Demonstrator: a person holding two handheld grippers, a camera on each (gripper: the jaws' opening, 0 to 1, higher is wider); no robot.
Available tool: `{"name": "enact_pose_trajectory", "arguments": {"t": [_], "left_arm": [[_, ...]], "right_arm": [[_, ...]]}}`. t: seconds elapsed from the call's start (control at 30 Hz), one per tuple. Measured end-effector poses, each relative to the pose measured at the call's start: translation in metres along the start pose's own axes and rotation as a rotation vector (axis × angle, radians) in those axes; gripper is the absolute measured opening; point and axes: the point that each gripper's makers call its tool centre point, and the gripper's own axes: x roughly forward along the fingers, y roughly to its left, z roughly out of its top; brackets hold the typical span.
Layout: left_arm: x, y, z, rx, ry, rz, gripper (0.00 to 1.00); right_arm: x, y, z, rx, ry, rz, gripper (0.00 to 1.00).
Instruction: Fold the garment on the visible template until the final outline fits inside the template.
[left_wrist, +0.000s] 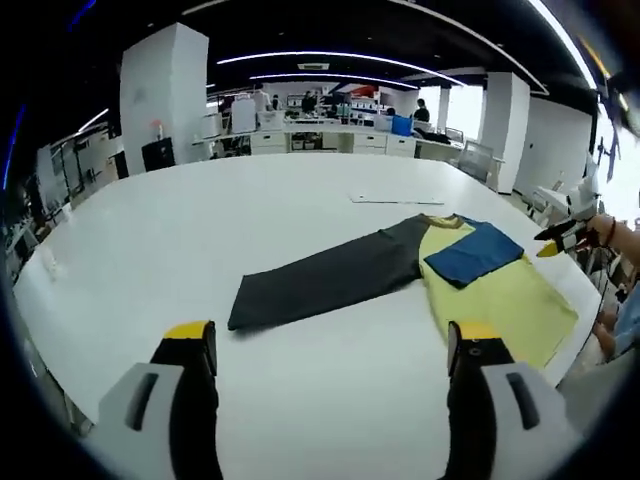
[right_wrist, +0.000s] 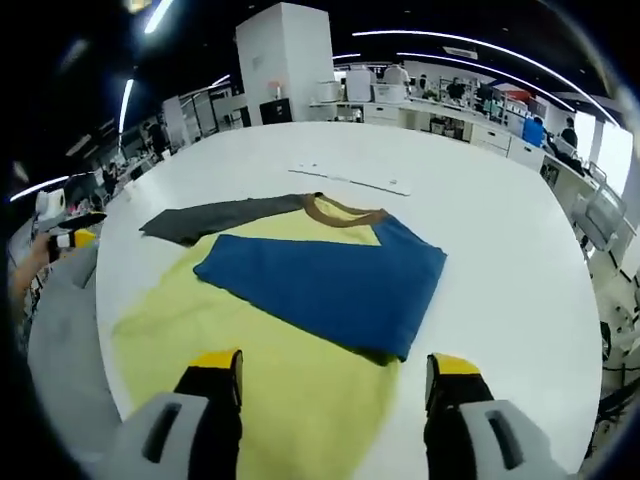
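1. The right gripper (right_wrist: 330, 385) hangs wide open and empty over the garment (right_wrist: 300, 330)'s yellow body; the left gripper (left_wrist: 330, 360), equally open, faces the grey sleeve (left_wrist: 320, 280).
2. Judged mid-fold: the blue sleeve (right_wrist: 330, 280) is folded in, the grey one next.
3. On the worktop (left_wrist: 200, 220), the collar (right_wrist: 340, 210) points away from the right gripper; the grey sleeve's long axis runs left.

The left gripper (left_wrist: 333, 345) is held above the near edge of the table (left_wrist: 200, 230), its two yellow-tipped jaws spread wide apart with nothing between them. The right gripper (right_wrist: 338, 375) is likewise held with its jaws parted and nothing clasped. In the left gripper view, the right gripper's dark, yellow-tipped jaws are seen off the table's right edge, carried by a bare forearm (left_wrist: 622, 238). In the right gripper view, a hand (right_wrist: 28, 262) is seen off the left edge.
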Motion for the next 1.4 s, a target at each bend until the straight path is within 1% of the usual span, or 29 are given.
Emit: {"name": "enact_pose_trajectory", "arguments": {"t": [0.1,0.13,0.17,0.2,0.33,0.4,0.5,0.6,0.7,0.8,0.87,0.93,1.0,1.13,1.27,1.37,1.4], "left_arm": [[0.008,0.016,-0.002,0.048,0.022,0.045,0.89],[0.011,0.026,0.000,0.083,0.026,0.079,0.88],[0.013,0.032,0.000,0.099,0.031,0.092,0.85],[0.017,0.039,-0.002,0.106,0.043,0.101,0.84],[0.028,0.053,0.005,0.083,0.019,0.099,0.83],[0.032,0.057,0.005,0.080,0.023,0.098,0.81],[0.038,0.063,0.002,0.074,0.038,0.099,0.81],[0.045,0.066,-0.001,0.058,0.042,0.091,0.78],[0.052,0.072,-0.008,0.057,0.057,0.106,0.75],[0.058,0.078,-0.012,0.043,0.061,0.120,0.70],[0.061,0.083,-0.015,0.035,0.063,0.140,0.64],[0.064,0.086,-0.016,0.019,0.060,0.147,0.61],[0.067,0.088,-0.017,0.005,0.055,0.154,0.59],[0.072,0.094,-0.019,0.021,0.059,0.174,0.51],[0.076,0.099,-0.028,-0.008,0.082,0.190,0.46],[0.079,0.098,-0.032,-0.022,0.088,0.191,0.41],[0.080,0.097,-0.035,-0.040,0.096,0.190,0.39]], "right_arm": [[-0.009,0.011,0.006,-0.015,-0.021,0.025,0.79],[-0.012,0.014,0.007,-0.020,-0.029,0.035,0.80],[-0.016,0.020,0.008,-0.022,-0.036,0.047,0.80],[-0.019,0.023,0.008,-0.022,-0.040,0.055,0.81],[-0.033,0.036,0.006,-0.024,-0.055,0.076,0.84],[-0.040,0.041,0.005,-0.013,-0.070,0.084,0.85],[-0.049,0.048,0.006,-0.003,-0.097,0.090,0.88],[-0.057,0.054,0.005,-0.019,-0.112,0.082,0.89],[-0.065,0.060,0.003,-0.042,-0.119,0.079,0.92],[-0.071,0.064,0.002,-0.060,-0.131,0.078,0.94],[-0.074,0.065,0.001,-0.061,-0.137,0.079,0.96],[-0.075,0.066,-0.001,-0.063,-0.138,0.078,0.97],[-0.074,0.062,-0.004,-0.074,-0.131,0.064,0.97],[-0.076,0.064,-0.009,-0.082,-0.124,0.055,0.97],[-0.077,0.063,-0.011,-0.056,-0.131,0.042,0.95],[-0.079,0.060,-0.011,-0.039,-0.139,0.028,0.95],[-0.079,0.059,-0.012,-0.031,-0.140,0.024,0.95]]}}
